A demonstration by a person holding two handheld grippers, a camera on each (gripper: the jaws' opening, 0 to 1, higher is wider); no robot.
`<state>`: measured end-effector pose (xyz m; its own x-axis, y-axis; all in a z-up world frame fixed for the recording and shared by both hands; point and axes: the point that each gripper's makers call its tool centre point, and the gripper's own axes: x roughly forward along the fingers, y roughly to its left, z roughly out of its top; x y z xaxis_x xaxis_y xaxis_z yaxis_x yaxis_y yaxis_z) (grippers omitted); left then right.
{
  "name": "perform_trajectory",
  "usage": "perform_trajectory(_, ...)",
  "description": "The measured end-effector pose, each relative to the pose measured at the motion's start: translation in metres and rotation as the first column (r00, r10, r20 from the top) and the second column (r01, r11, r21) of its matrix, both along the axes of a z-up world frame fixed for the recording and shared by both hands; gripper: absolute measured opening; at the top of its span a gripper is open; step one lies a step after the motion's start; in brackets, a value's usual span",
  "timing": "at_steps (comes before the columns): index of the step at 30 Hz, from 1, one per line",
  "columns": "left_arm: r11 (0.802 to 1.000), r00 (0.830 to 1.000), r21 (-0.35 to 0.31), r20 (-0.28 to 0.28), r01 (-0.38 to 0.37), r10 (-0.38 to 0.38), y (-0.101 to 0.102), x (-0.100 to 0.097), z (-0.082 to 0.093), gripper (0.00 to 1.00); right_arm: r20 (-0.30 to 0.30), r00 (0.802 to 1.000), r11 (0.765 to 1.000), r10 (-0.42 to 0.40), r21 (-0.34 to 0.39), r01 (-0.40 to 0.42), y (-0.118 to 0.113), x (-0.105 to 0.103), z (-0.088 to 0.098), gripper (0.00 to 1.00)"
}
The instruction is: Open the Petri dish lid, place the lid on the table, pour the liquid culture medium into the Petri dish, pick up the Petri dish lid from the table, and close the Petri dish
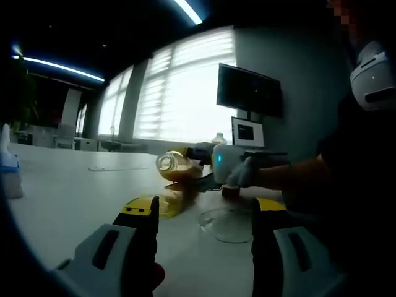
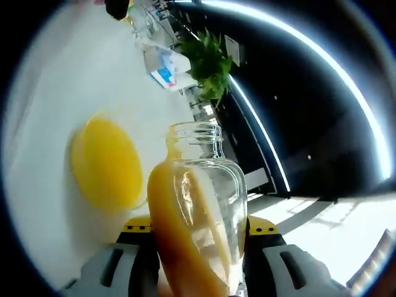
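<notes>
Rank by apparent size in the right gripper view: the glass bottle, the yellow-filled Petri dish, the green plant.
1. Glass bottle, though it sits closest to the camera, between the right tongs.
2. Petri dish.
3. Green plant, farthest away.

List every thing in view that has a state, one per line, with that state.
glass bottle: uncapped, tipped on its side, part full of orange liquid
Petri dish: open, holding yellow liquid
Petri dish lid: off, lying on the table
right gripper: shut on the bottle
left gripper: open, empty
</notes>
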<state>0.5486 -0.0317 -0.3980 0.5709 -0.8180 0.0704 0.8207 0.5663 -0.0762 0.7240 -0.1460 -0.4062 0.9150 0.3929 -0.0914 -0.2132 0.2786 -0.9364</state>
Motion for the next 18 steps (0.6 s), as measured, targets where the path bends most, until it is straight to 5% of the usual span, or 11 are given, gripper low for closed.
perform_trajectory(18, 1.0, 1.0, 0.003, -0.002, 0.001, -0.001, 0.0, 0.0, -0.001, 0.52, -0.061, 0.998, 0.985, 0.004, 0.172, 0.006, -0.003, -0.005, 0.022, 0.49)
